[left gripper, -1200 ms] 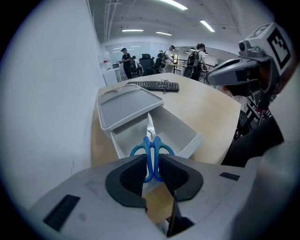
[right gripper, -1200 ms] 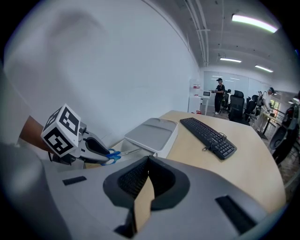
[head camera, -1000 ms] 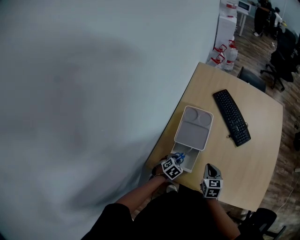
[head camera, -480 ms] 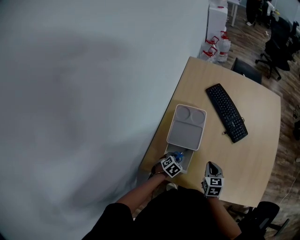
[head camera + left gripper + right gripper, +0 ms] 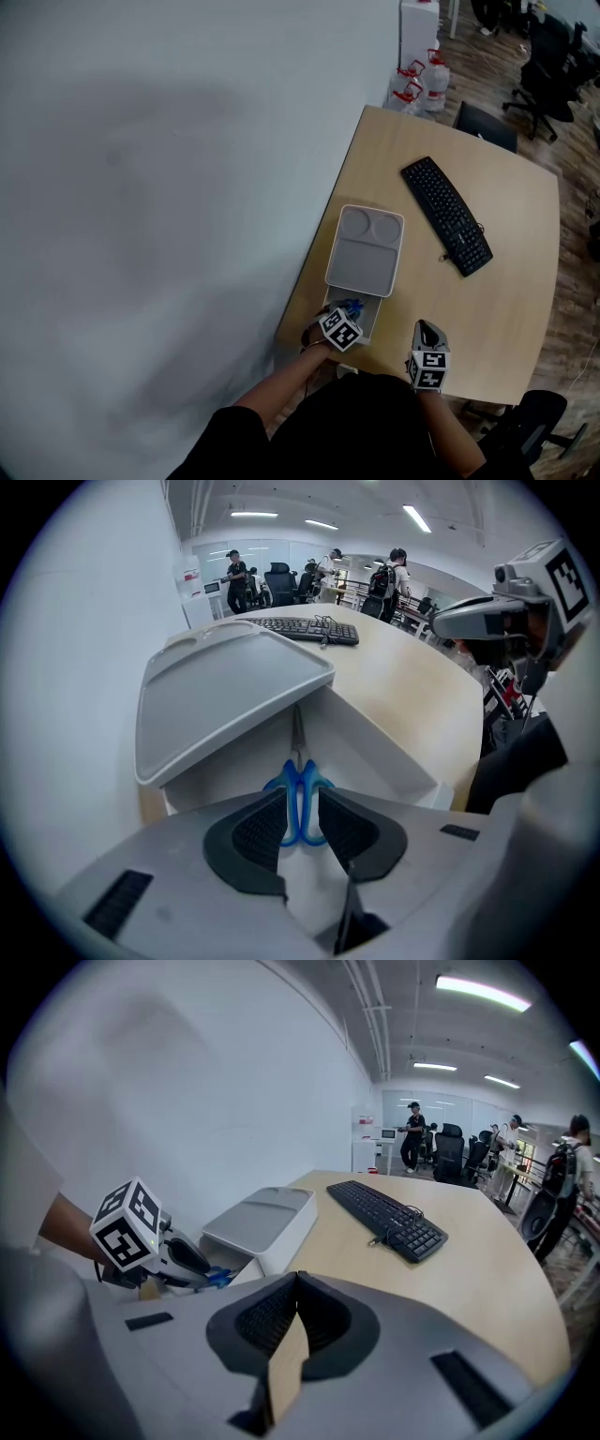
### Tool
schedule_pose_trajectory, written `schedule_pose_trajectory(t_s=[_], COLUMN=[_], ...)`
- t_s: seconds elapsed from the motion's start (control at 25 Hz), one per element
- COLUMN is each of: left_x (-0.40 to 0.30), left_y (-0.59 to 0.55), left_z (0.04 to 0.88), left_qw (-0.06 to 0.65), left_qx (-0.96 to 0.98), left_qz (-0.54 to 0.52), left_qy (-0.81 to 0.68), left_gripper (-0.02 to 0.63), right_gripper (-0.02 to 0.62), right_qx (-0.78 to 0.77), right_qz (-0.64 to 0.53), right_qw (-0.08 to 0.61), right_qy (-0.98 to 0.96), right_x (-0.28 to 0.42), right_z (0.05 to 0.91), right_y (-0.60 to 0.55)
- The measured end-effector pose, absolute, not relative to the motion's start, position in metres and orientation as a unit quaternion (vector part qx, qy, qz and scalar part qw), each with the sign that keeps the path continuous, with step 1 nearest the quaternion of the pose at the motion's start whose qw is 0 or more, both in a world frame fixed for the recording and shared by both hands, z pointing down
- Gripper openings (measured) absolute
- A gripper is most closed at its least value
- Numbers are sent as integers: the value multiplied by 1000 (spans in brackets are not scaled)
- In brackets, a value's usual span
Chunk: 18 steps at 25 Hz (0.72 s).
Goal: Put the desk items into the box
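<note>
Wood desk point(image 5: 506, 309) stands by a big white wall, with a keyboard point(image 5: 447, 216) at the far side. On the near edge is the white box point(image 5: 375, 752). Its grey lid point(image 5: 364, 251) lies over the far part, so only the near end is open.

Left gripper point(image 5: 302, 808) hangs over that open end and points steeply down. Its jaws pinch the blue handles of the scissors point(image 5: 298, 782). The thin blades hang straight down inside the box, near the lid's edge. I cannot tell if the tips touch the bottom.

Right gripper point(image 5: 298, 1281) is off to the side, over the near desk edge. Its jaws are closed and hold nothing.

Not much has changed in the last second. The left gripper was already over the open end with the blue handles in it, and it is still there. The right one has stayed where it was too.

So the scissors look almost put away. I think the left jaws only need to let go. No other loose small things show on the desk.
</note>
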State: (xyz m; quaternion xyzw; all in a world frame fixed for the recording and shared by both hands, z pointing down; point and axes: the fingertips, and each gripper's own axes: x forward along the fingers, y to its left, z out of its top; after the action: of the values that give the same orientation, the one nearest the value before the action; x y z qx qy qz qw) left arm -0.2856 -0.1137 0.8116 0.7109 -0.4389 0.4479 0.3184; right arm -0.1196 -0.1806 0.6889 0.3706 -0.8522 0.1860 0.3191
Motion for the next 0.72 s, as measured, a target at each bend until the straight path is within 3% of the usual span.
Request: schedule_pose_trajectory(t_s=[0.72], left_x=[-264], left_y=[-90], left_z=[798], left_qw=[325], left_qx=[725], left_qz=[408], left_qy=[-449], left_gripper=[84], right_gripper=[59], right_qx=[378], right_qz=[168], right_qw=[300], right_qy=[-859], right_x=[-106], right_z=[664], right_y=[-139])
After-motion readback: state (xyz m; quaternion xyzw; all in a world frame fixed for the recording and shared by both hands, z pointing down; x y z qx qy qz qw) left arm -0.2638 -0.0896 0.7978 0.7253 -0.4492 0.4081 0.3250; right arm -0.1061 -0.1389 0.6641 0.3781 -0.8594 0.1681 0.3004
